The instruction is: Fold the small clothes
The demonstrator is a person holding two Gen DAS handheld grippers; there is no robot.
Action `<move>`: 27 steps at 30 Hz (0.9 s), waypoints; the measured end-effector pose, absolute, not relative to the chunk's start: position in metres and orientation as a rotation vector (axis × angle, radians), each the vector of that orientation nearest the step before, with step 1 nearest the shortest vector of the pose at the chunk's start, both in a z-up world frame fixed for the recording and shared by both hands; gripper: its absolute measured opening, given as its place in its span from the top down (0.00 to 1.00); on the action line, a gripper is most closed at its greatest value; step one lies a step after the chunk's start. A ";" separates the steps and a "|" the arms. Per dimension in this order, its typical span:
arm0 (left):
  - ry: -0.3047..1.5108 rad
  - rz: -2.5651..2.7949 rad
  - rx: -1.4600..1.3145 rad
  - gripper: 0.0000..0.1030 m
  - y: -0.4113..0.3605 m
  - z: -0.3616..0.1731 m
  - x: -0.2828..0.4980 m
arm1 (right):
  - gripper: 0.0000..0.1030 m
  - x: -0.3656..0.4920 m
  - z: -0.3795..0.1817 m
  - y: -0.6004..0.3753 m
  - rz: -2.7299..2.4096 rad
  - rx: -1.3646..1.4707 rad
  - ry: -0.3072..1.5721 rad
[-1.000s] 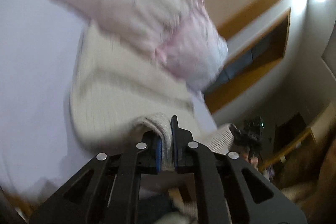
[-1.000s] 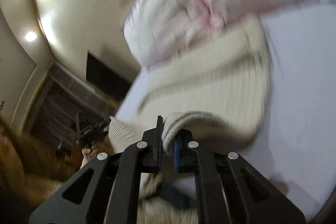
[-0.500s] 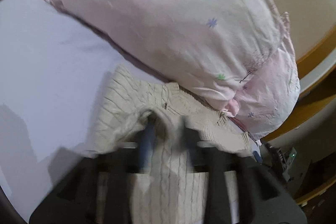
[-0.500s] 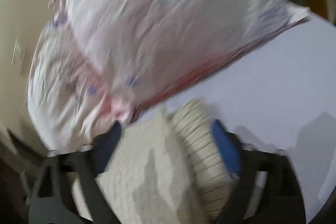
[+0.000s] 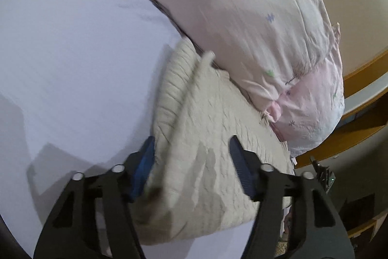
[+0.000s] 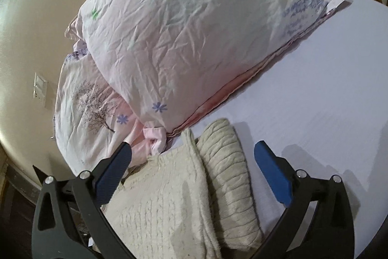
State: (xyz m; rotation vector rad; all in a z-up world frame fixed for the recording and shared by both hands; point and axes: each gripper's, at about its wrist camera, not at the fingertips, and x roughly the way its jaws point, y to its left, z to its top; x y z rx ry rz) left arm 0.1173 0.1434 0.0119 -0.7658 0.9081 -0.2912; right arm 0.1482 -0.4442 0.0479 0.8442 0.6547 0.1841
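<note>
A cream cable-knit sweater (image 5: pixel 206 137) lies folded on the lavender bed sheet (image 5: pixel 72 52), its far edge against a pink pillow (image 5: pixel 242 4). My left gripper (image 5: pixel 191 159) is open and empty just above the sweater, its blue-padded fingers either side of it. In the right wrist view the sweater (image 6: pixel 174 198) lies with a ribbed folded part on its right side. My right gripper (image 6: pixel 194 162) is open wide and empty over the sweater's far edge.
The pink pillow (image 6: pixel 194 28) with small flower prints lies on a second pillow (image 6: pixel 84 108) at the head of the bed. A beige wall (image 6: pixel 36 4) and wooden shelving (image 5: pixel 363 94) lie beyond. Bare sheet (image 6: pixel 327 89) lies to the right.
Both grippers held the sweater's hem and carried it toward the pillow, folding the sweater over. Both have since opened and let go, and the sweater now lies folded on the sheet.
</note>
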 end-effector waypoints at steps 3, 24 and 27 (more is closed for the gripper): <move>0.942 -0.325 -0.845 0.78 0.128 0.007 0.118 | 0.02 0.150 0.048 -0.446 0.226 0.890 0.662; 0.914 -0.770 -0.557 0.39 -0.094 0.091 0.166 | 0.02 0.161 0.040 -0.490 0.354 0.935 0.865; 0.905 -0.622 -0.452 0.32 -0.068 0.088 0.163 | 0.02 0.175 0.031 -0.461 0.375 0.853 0.998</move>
